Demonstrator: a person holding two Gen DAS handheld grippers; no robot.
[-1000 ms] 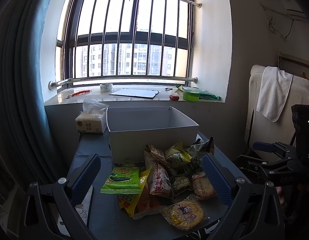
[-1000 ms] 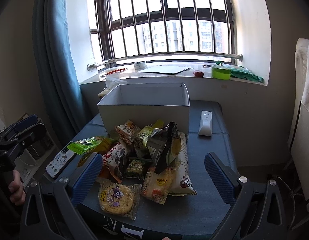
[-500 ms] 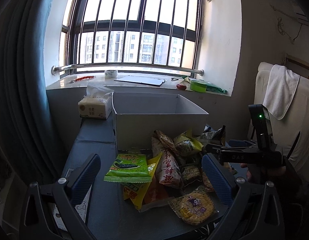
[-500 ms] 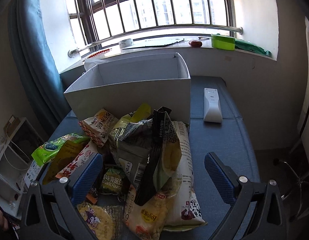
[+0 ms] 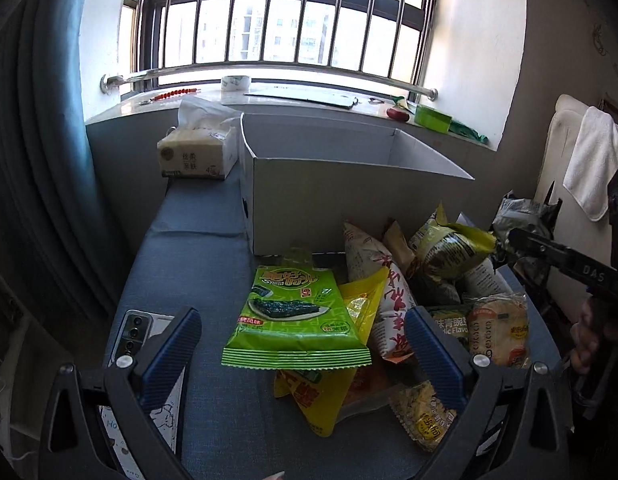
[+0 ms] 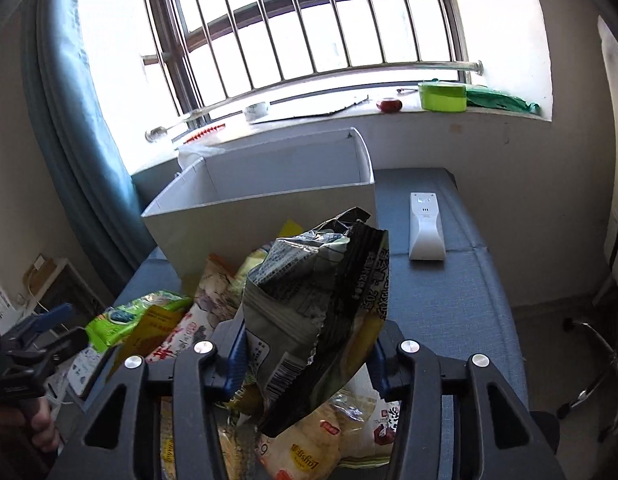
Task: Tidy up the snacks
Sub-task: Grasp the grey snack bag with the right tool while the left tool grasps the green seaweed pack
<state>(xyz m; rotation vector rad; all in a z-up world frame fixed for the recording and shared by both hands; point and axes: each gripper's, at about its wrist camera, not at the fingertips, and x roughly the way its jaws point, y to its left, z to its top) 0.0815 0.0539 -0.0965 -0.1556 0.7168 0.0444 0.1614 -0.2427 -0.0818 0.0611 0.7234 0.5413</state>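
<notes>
A pile of snack bags lies on the blue table in front of an open grey box (image 5: 329,196). In the right wrist view a dark grey and black bag (image 6: 317,288) stands upright between the blue pads of my right gripper (image 6: 309,340). Its jaws are closing, and both pads touch the bag's sides. My left gripper (image 5: 299,328) is open, low over the table, with a green seaweed bag (image 5: 297,312) lying flat between and just beyond its fingers, untouched. The left wrist view shows the right gripper's tip (image 5: 505,240) at the dark bag (image 5: 525,216).
A phone (image 5: 137,328) lies by the left finger. A tissue box (image 5: 197,156) stands left of the grey box. On the table right of the box lies a white remote (image 6: 425,228). A blue curtain (image 5: 41,160) hangs left, and a white towel (image 5: 597,160) hangs right.
My right gripper went from wide open to closed around the dark bag. The left gripper moved down and closer to the green seaweed bag, still open.
</notes>
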